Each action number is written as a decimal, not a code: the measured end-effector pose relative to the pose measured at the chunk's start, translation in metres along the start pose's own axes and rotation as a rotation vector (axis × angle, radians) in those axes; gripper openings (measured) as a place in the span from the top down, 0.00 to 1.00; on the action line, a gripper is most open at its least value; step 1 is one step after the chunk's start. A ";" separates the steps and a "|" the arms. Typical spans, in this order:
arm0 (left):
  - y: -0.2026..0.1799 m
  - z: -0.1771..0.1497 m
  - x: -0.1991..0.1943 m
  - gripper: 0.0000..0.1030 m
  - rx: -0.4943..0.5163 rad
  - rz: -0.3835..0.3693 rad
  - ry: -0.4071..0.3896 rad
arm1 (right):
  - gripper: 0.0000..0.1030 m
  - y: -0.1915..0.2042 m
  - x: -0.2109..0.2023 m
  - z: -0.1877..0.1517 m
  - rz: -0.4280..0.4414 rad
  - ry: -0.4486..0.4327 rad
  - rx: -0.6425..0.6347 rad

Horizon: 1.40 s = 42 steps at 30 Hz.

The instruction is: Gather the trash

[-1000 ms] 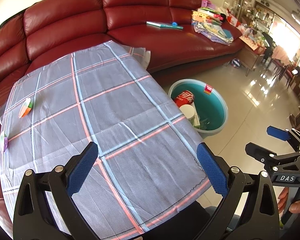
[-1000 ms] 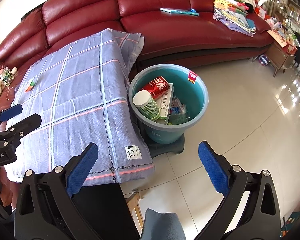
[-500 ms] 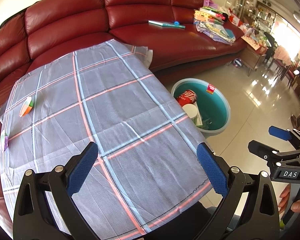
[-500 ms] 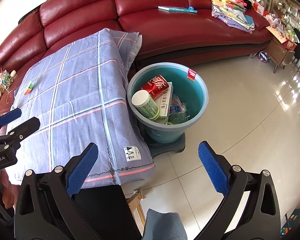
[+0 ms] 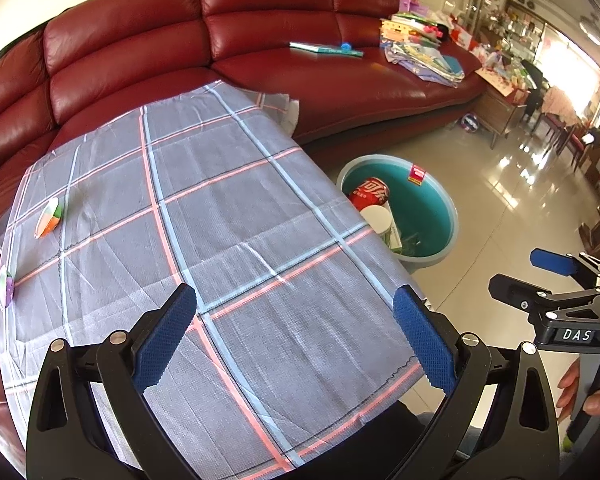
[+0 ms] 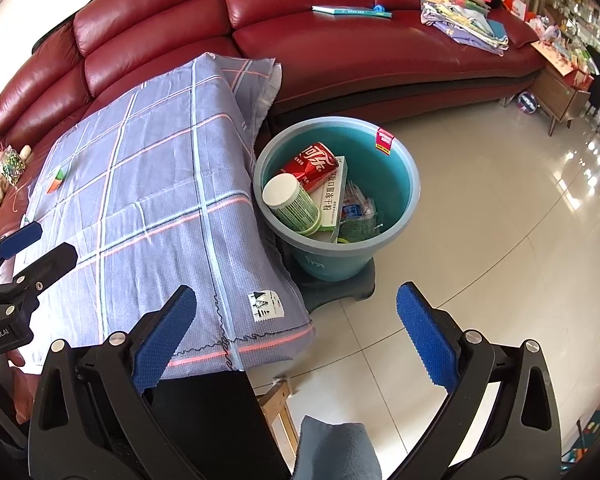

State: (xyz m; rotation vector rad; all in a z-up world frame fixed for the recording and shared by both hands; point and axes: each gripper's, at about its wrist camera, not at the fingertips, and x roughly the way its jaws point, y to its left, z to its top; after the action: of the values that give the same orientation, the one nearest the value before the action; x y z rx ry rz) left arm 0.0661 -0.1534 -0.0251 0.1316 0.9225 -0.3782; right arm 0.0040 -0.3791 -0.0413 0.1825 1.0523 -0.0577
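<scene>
The piece of trash most likely next, a small orange, white and green wrapper [image 5: 49, 218], lies on the checked cloth [image 5: 228, 240] toward its far left corner, well ahead of and to the left of the left gripper [image 5: 294, 338], which hangs over the near edge of the cloth with its jaws wide apart and nothing between them. The wrapper's long axis runs on a slant, its orange end nearer and to the left, its green end farther and to the right. A second scrap, round and purplish [image 5: 6, 286], sits at the cloth's left edge, nearer than the wrapper. The right gripper [image 6: 296, 338] is just as wide open and empty, hanging over the near right corner of the cloth and the tiled floor, facing the teal bin [image 6: 400, 160] that stands against the cloth's right side and already holds a red can [image 6: 310, 166] and a white-lidded tub [image 6: 292, 202]. Judging by this, the left gripper is the nearer one and the reach goes forward and leftward
</scene>
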 end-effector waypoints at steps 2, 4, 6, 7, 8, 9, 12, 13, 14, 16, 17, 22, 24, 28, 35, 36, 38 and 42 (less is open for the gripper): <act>-0.002 0.000 0.000 0.04 0.006 -0.006 0.001 | 0.06 0.000 0.000 0.001 0.001 0.000 0.000; -0.002 -0.001 0.002 0.04 0.005 -0.005 0.007 | 0.07 0.000 0.000 0.001 0.002 -0.001 0.000; -0.002 -0.002 0.003 0.04 0.006 -0.006 0.012 | 0.06 0.000 0.001 0.001 0.000 0.000 -0.001; -0.002 -0.002 0.002 0.04 0.006 -0.005 0.012 | 0.07 0.000 0.000 0.001 0.001 -0.001 0.000; -0.002 -0.002 0.002 0.04 0.005 -0.005 0.012 | 0.06 0.000 0.000 0.001 0.001 -0.002 0.000; -0.002 -0.002 0.003 0.04 0.005 -0.005 0.012 | 0.06 0.000 0.000 0.001 0.002 -0.001 0.000; -0.001 -0.003 0.002 0.04 -0.001 -0.002 0.009 | 0.07 0.000 0.000 0.001 0.001 -0.002 -0.002; -0.001 -0.003 0.002 0.04 -0.003 -0.001 0.008 | 0.07 0.001 0.000 0.000 0.000 -0.002 -0.003; 0.000 -0.003 0.002 0.04 -0.004 0.001 0.007 | 0.07 0.001 0.000 0.000 0.001 -0.002 -0.004; 0.001 -0.002 0.001 0.04 -0.007 0.003 0.007 | 0.07 0.002 0.001 0.000 0.000 -0.001 -0.003; 0.001 -0.002 0.002 0.04 -0.008 0.004 0.008 | 0.07 0.002 0.001 0.000 0.000 -0.001 -0.002; 0.003 -0.002 0.000 0.04 -0.014 0.009 0.005 | 0.07 0.002 0.001 0.000 -0.002 0.000 -0.005; 0.003 -0.002 0.000 0.04 -0.016 0.011 0.004 | 0.07 0.002 0.001 0.000 -0.001 0.000 -0.004; 0.004 -0.001 -0.001 0.04 -0.018 0.014 0.001 | 0.07 0.002 0.001 0.000 -0.002 0.000 -0.005; 0.005 -0.002 -0.001 0.04 -0.021 0.019 0.003 | 0.07 0.002 0.003 0.001 -0.003 0.001 -0.008; 0.005 -0.002 -0.001 0.04 -0.022 0.019 0.003 | 0.07 0.002 0.003 0.001 -0.003 0.002 -0.008; 0.005 -0.001 0.000 0.04 -0.025 0.018 0.004 | 0.07 0.002 0.003 0.001 -0.004 0.002 -0.009; 0.005 -0.002 -0.001 0.04 -0.026 0.023 0.000 | 0.07 0.002 0.004 0.001 -0.004 0.003 -0.012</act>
State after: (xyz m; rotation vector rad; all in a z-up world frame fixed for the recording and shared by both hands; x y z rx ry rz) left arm 0.0663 -0.1476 -0.0255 0.1188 0.9248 -0.3447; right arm 0.0071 -0.3774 -0.0439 0.1694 1.0559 -0.0549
